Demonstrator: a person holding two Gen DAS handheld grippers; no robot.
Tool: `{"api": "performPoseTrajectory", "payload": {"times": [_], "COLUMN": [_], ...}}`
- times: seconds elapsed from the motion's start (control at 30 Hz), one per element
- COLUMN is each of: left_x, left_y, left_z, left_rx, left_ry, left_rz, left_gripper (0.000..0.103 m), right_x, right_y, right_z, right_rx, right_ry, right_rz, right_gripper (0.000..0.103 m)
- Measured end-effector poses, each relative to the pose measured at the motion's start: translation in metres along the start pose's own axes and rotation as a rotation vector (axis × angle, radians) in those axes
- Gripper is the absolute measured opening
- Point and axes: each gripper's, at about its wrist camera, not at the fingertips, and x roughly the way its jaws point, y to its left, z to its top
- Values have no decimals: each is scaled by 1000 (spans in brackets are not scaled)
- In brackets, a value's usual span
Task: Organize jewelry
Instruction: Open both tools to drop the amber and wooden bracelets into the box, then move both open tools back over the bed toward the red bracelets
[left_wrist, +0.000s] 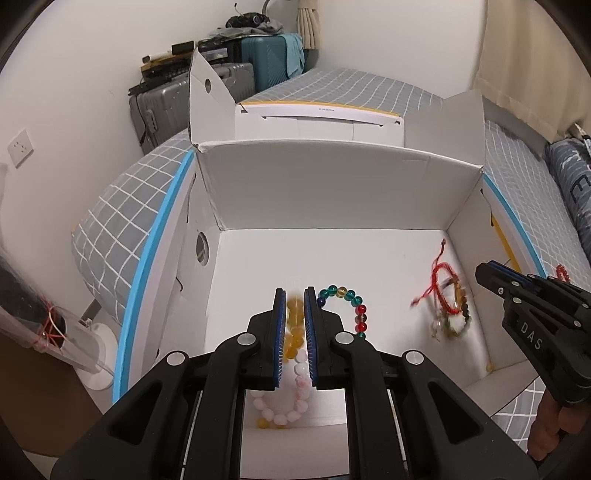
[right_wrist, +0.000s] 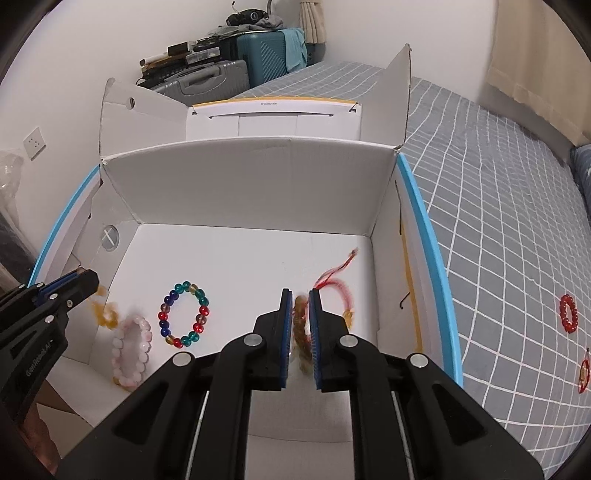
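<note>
Sat on a grey checked bed (right_wrist: 498, 221), open white box (left_wrist: 332, 192), flaps up, held multicoloured bead bracelet (right_wrist: 184, 314), pink bracelet (right_wrist: 132, 352), blurred amber beads (left_wrist: 293, 332) between narrowly parted left gripper (left_wrist: 295, 299), blurred red cord bracelet (right_wrist: 334, 286) beyond equally narrow right gripper (right_wrist: 297, 299), grip on either unclear, red bead ring (right_wrist: 568, 314) lay outside on the bed.

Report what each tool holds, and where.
Right tool: nothing; blurred red-cord bead bracelet is clear of it. Left tool: unclear; amber bead bracelet near its tips.

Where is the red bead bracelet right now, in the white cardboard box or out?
Out. The red bead bracelet lies on the grey checked bedspread, right of the white cardboard box and its blue-edged wall.
</note>
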Motion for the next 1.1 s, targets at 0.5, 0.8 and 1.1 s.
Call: {"api": "performPoseTrajectory", "payload": {"times": [0.5, 0.8, 1.1], "left_x": [-16, -27, -36], "left_y": [2, 0, -19], "left_z": [1, -1, 0], "left_rx": [-16, -22, -3], "left_ry": [-47, -78, -93], "left_rz": [32, 33, 29], "left_gripper": [73, 90, 97], "right_x": [-16, -25, -45], "right_y": [-5, -8, -23], "right_z": [5, 4, -2], "right_rx": [24, 12, 0], "right_ry": [-48, -66, -80], "right_rz": [24, -5, -24], "right_gripper": [70, 83, 95]}}
